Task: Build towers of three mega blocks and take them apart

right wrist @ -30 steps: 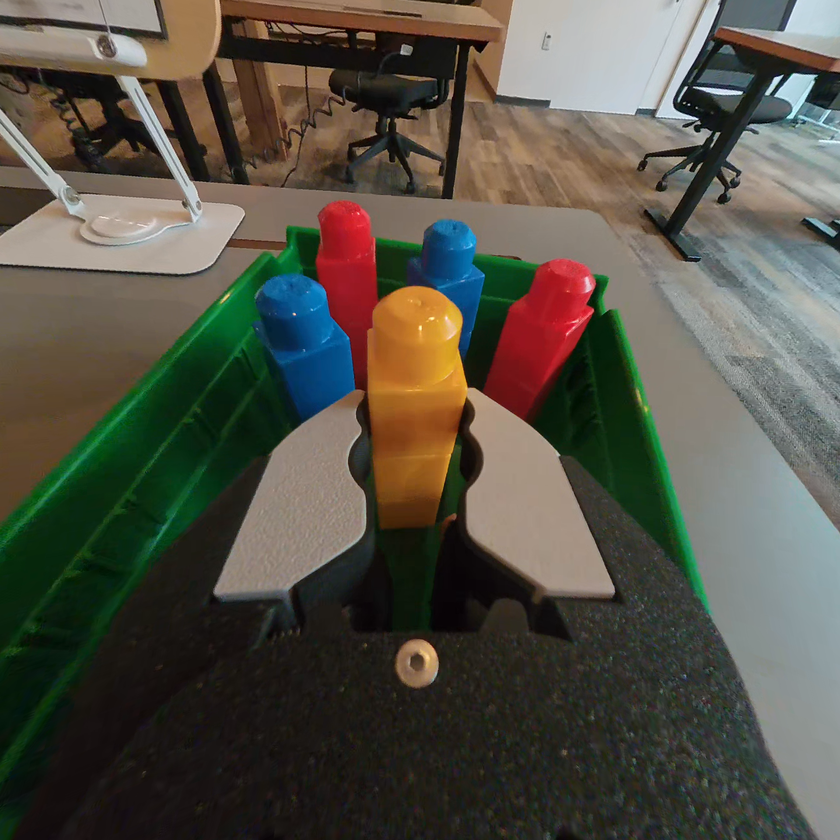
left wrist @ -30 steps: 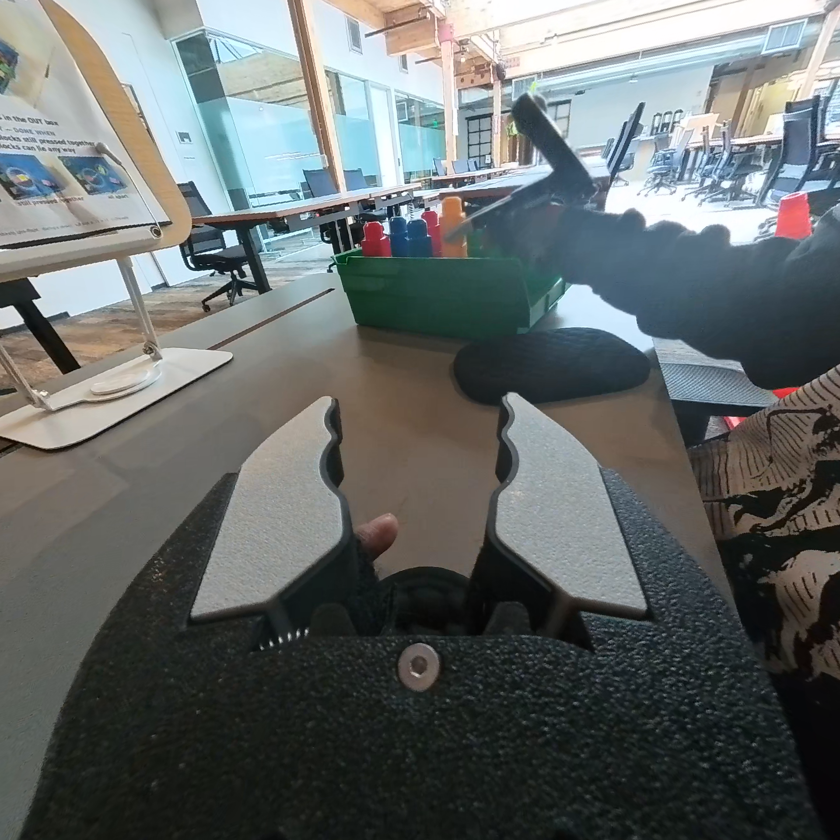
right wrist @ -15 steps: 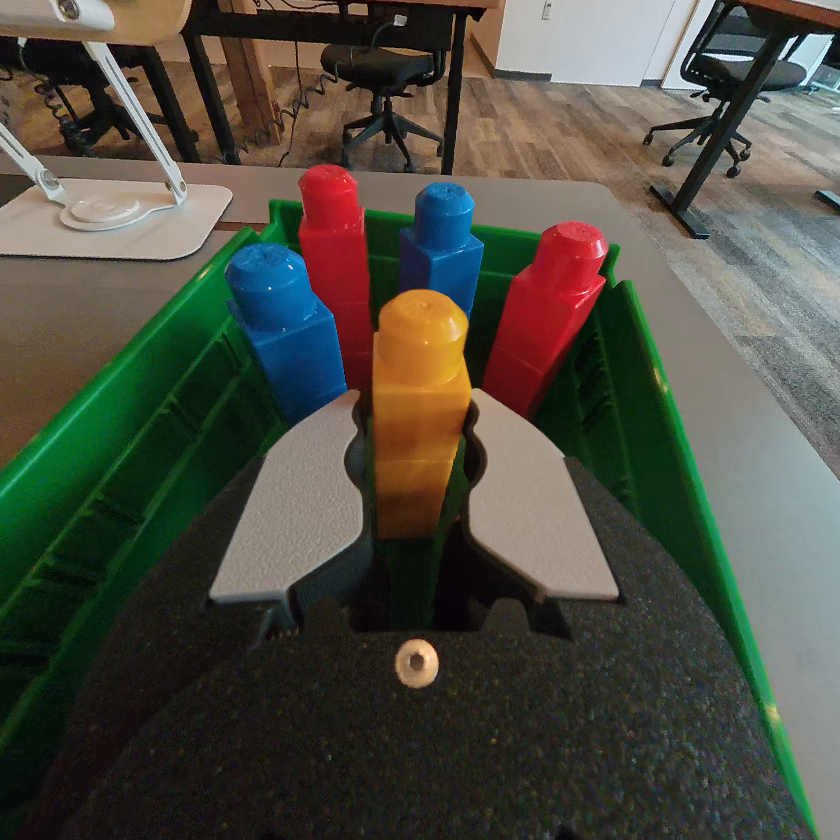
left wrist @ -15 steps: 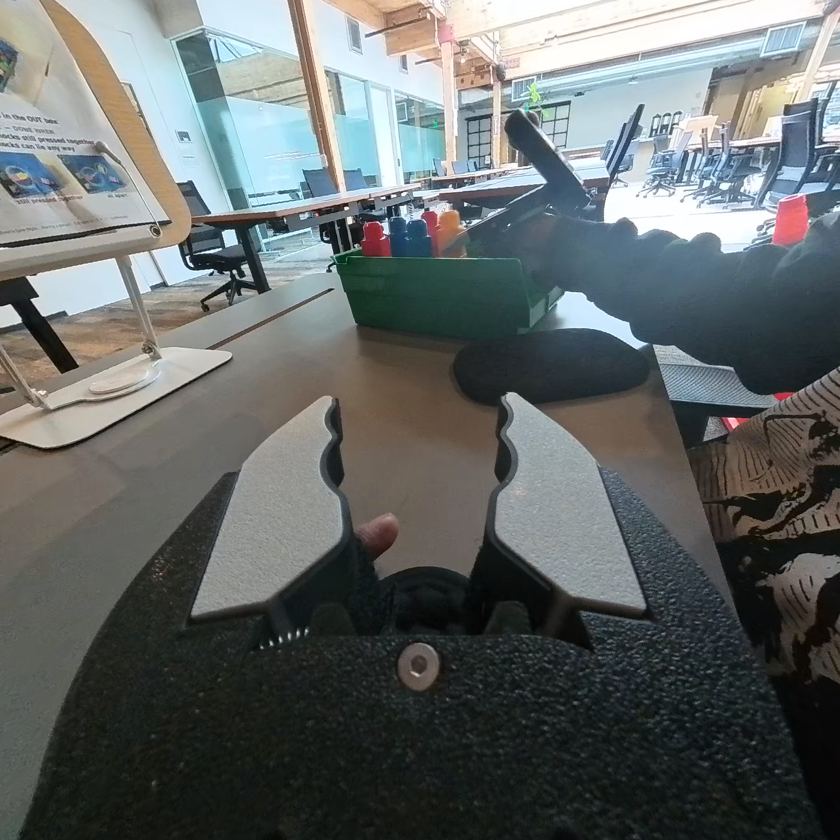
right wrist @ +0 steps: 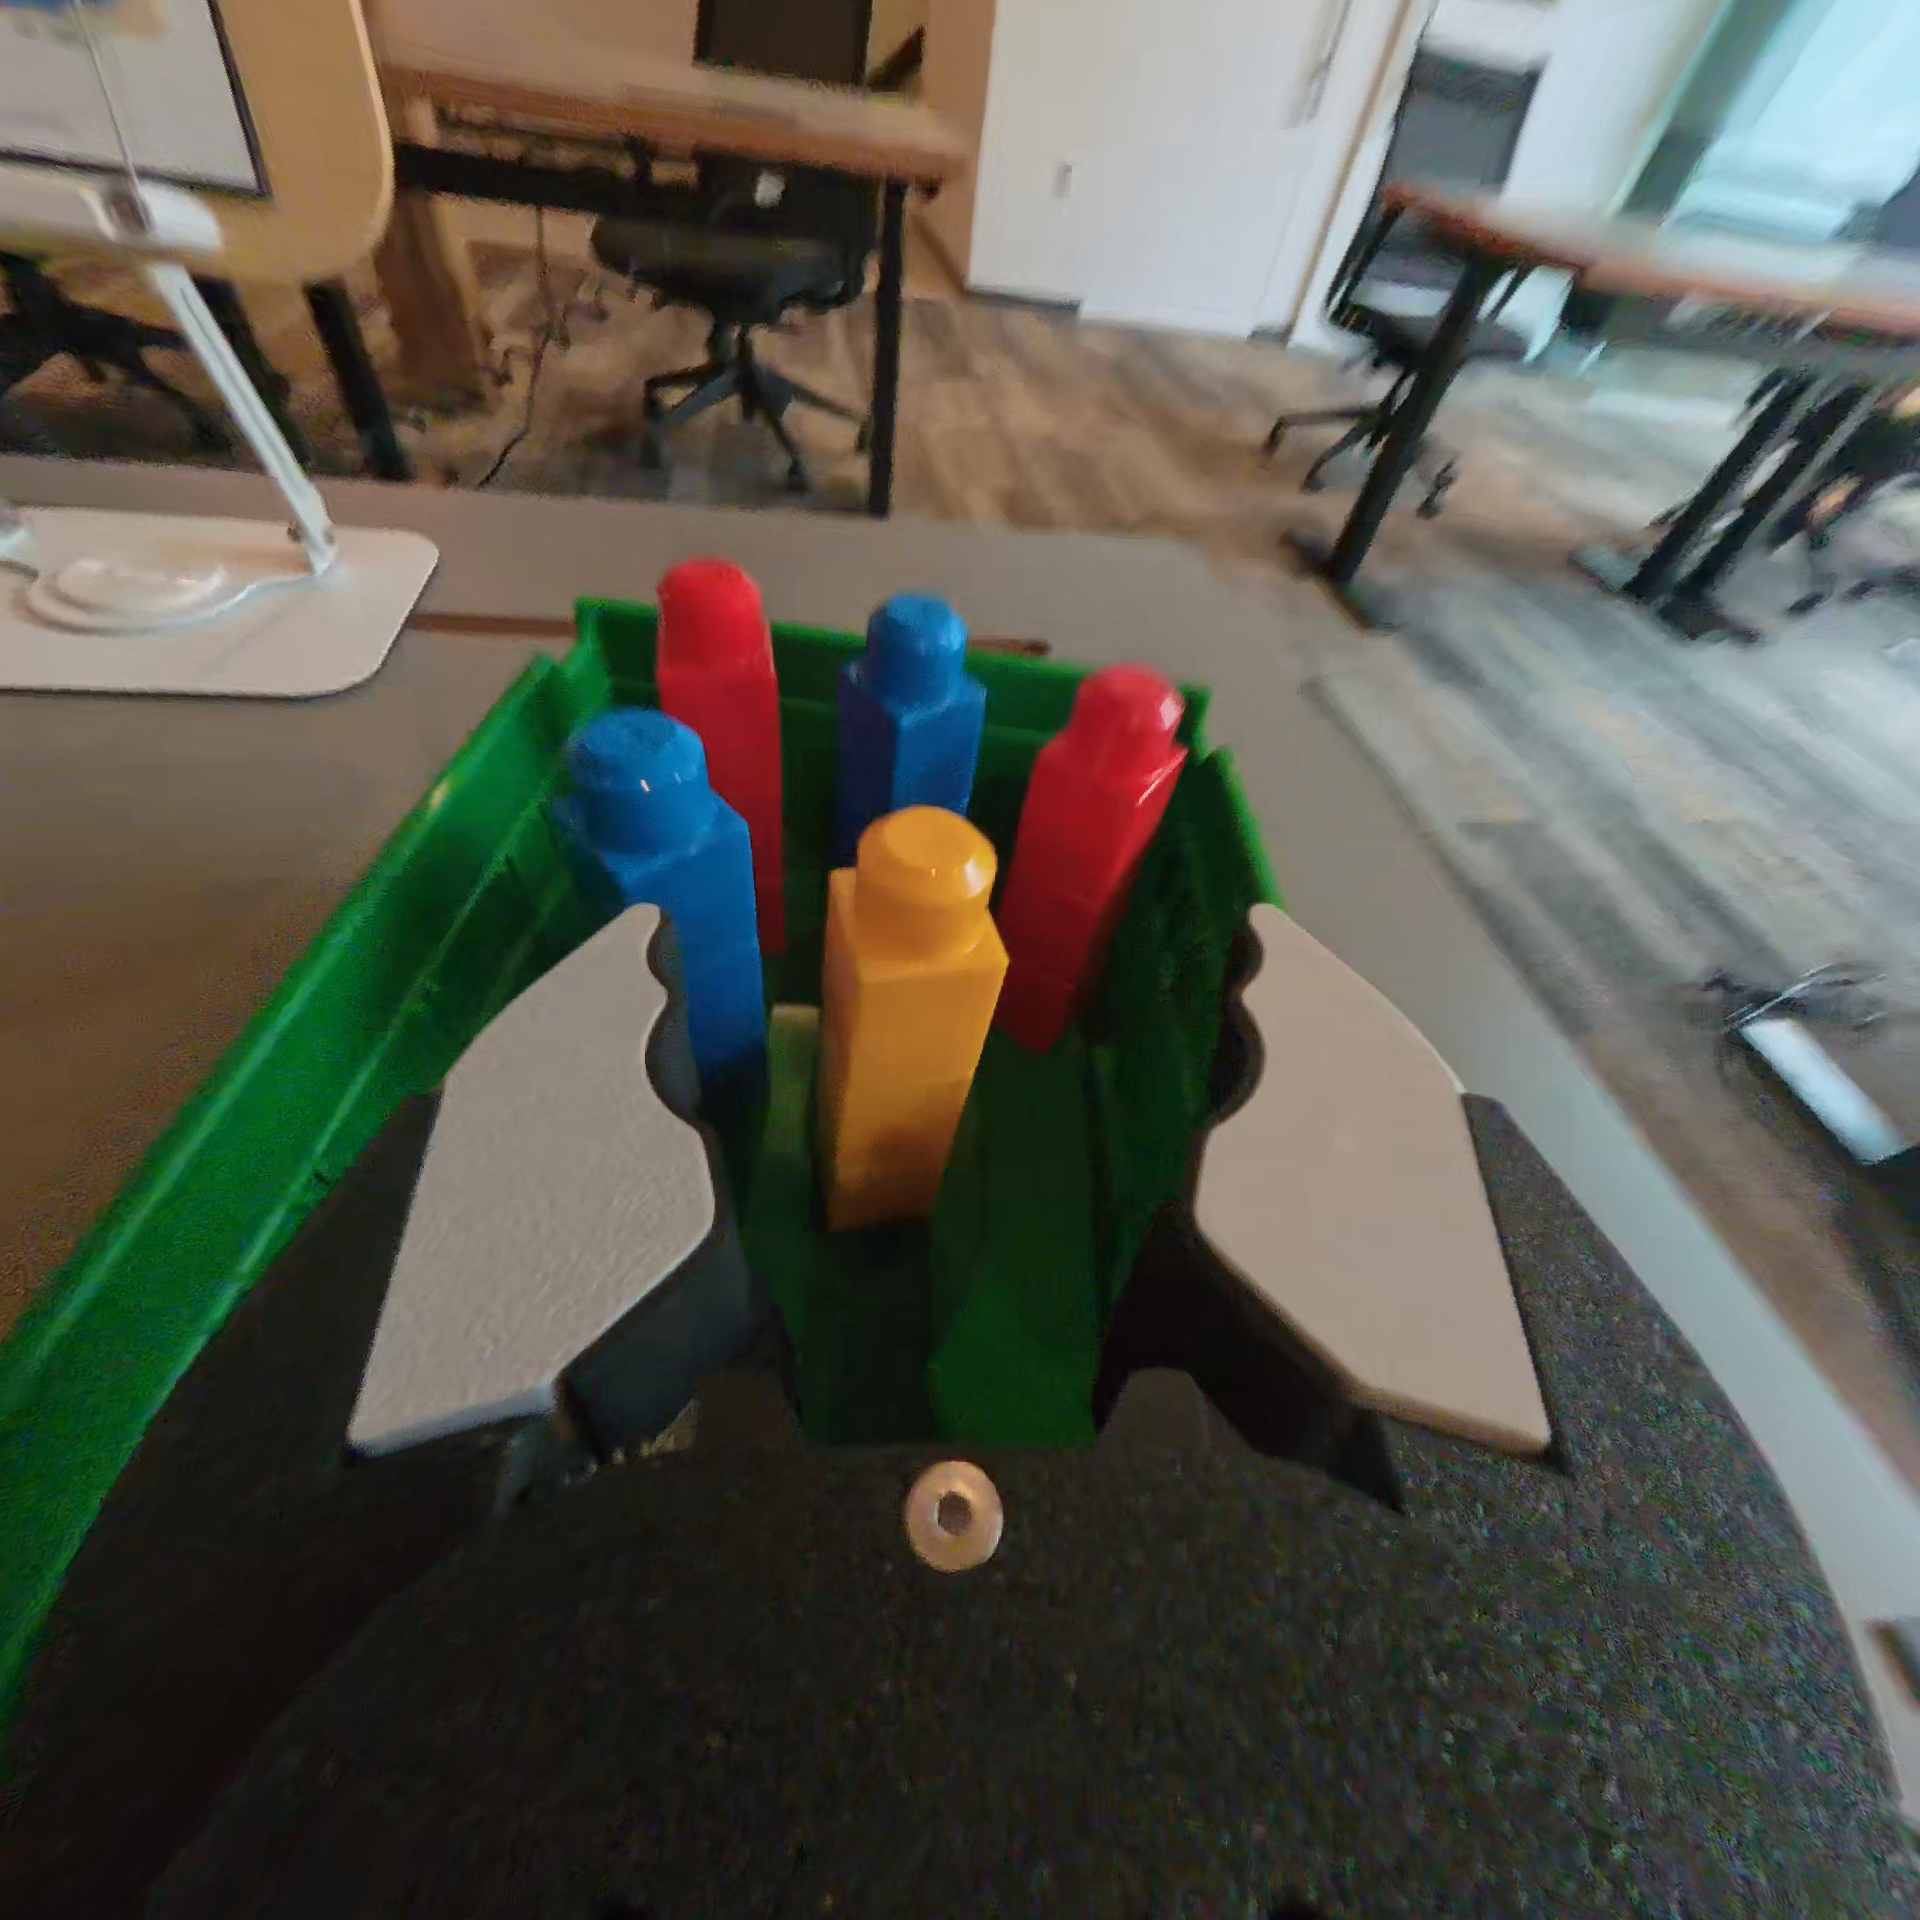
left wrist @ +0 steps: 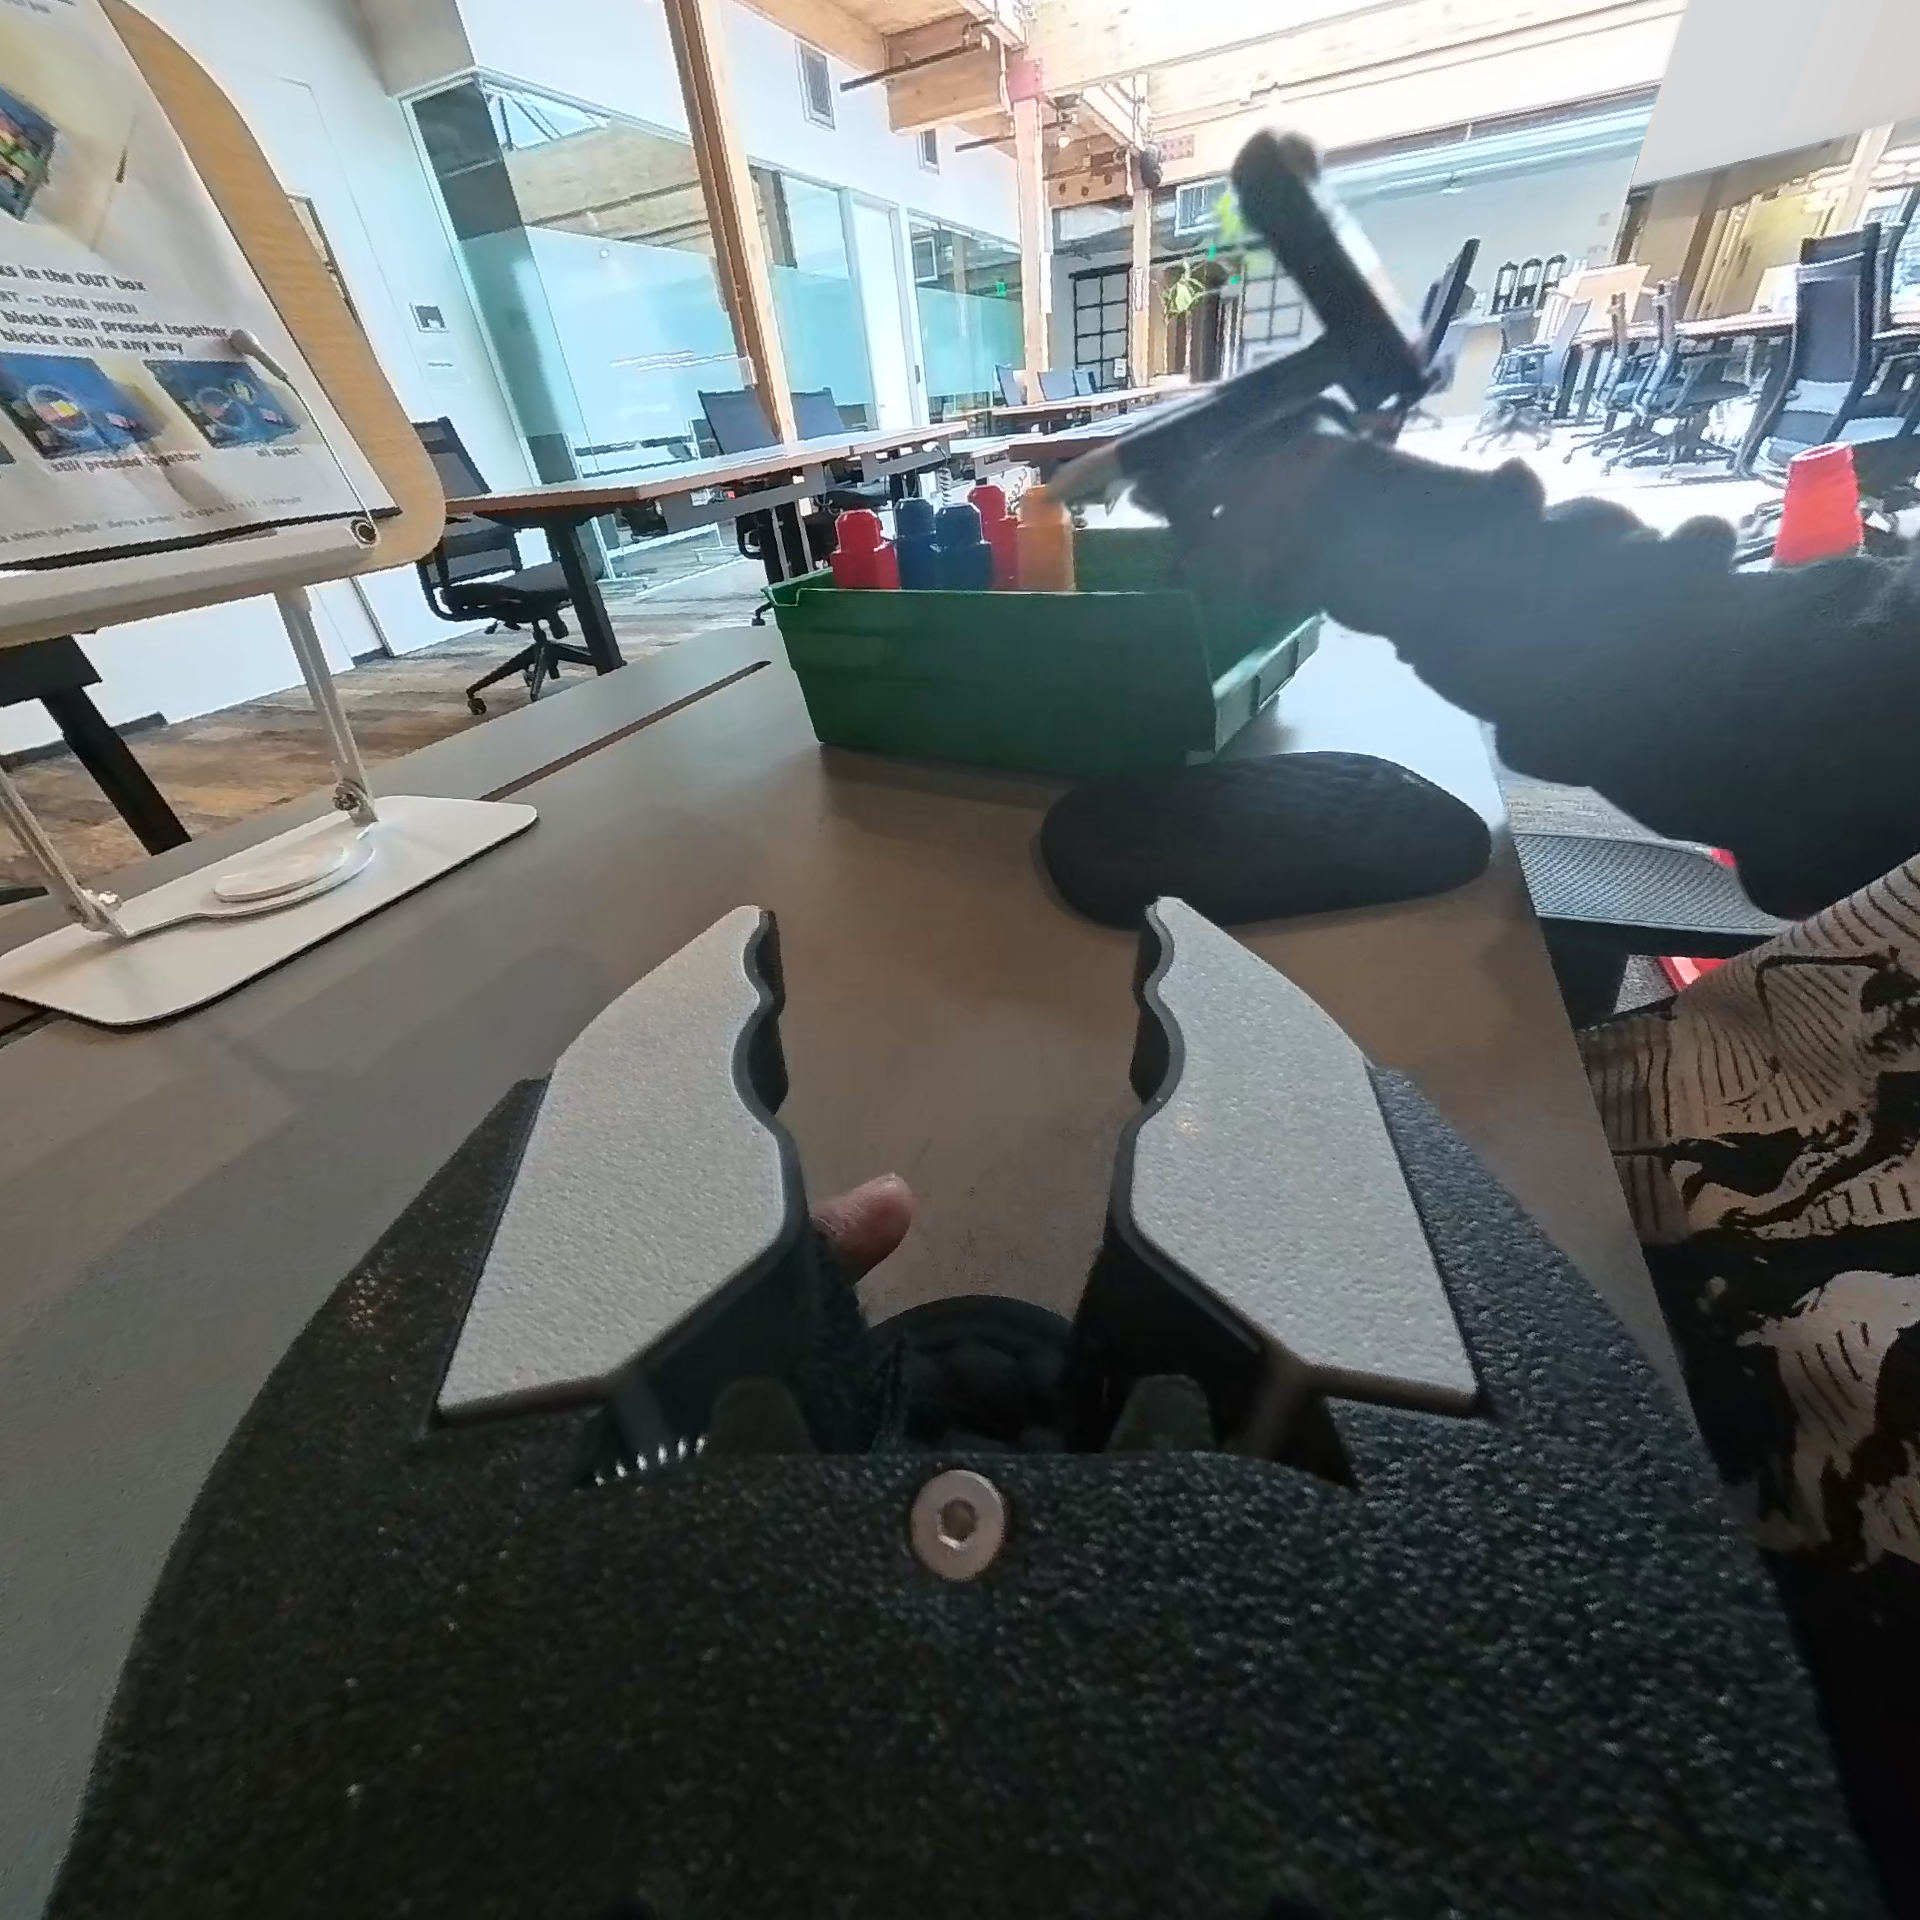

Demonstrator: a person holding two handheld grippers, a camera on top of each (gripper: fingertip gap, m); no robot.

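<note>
Printed sheet with small photos and lines of text (left wrist: 125,343), on a light wooden board held by a white metal stand (left wrist: 260,873), upper left of the left wrist frame; the lettering is legible in part but not transcribed here. No brand marks visible on blocks or bin.

Right wrist frame: right gripper (right wrist: 951,925) with grey fingers spread wide, nothing between them touching either pad. Orange-yellow plastic block tower (right wrist: 914,1018) stands at centre frame, in the gap ahead of the fingers and apart from both. It sits on the floor of the green plastic bin (right wrist: 312,1018), long axis upright, single round stud at the top, leaning very slightly right. Around it, also upright in the bin: blue block tower (right wrist: 665,862) to the left, just behind the left finger's tip; tall red block tower (right wrist: 722,707) at the back left; second blue block tower (right wrist: 914,707) at the back centre; second red block tower (right wrist: 1101,842) at the right, tilted with its top to the right. Frame edges are motion-blurred.

Left wrist frame: left gripper (left wrist: 956,925) low over the dark grey tabletop (left wrist: 623,935), fingers spread, holding nothing; a bare fingertip (left wrist: 862,1216) shows between their bases. The bin lies in the upper middle of the frame, well apart from this gripper, block tops poking above its rim. A black oval padded rest (left wrist: 1262,831) lies on the tabletop between them. The right gripper, blurred, is held by a dark-sleeved arm (left wrist: 1610,665) above the bin's right end.
</note>
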